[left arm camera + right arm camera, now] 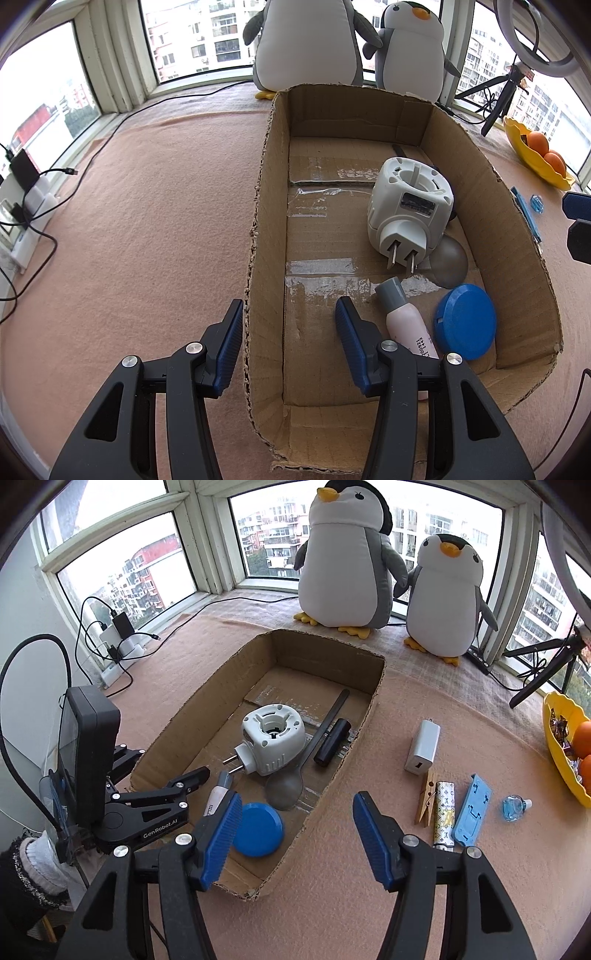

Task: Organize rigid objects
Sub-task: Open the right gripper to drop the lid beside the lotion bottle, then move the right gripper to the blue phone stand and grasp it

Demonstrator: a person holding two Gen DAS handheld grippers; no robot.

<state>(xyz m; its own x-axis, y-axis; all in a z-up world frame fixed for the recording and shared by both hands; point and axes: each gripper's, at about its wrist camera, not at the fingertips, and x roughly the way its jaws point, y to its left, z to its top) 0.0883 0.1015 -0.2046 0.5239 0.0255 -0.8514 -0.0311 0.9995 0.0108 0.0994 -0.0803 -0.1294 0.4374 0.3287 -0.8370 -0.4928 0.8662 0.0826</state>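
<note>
A cardboard box [258, 236] [373, 701] holds a white plug-in device [408, 206] [273, 738], a grey spoon [291, 782], a black cylinder [332, 746], a pink tube with a grey cap [404, 317] [218, 794] and a blue lid [465, 321] [256, 829]. My left gripper [290, 343] is open and empty, astride the box's left wall. My right gripper [295, 834] is open and empty over the box's near right corner. On the cloth to the right lie a white charger [423, 746], a clothespin [424, 797], a patterned lighter [443, 812], a blue stand [472, 808] and a small blue bottle [513, 806].
Two plush penguins [347, 557] [443, 598] stand behind the box by the window. A yellow bowl of oranges [565, 753] [535, 155] sits at the right. A tripod [539, 668] stands at the back right. Chargers and cables [114, 642] lie at the left sill.
</note>
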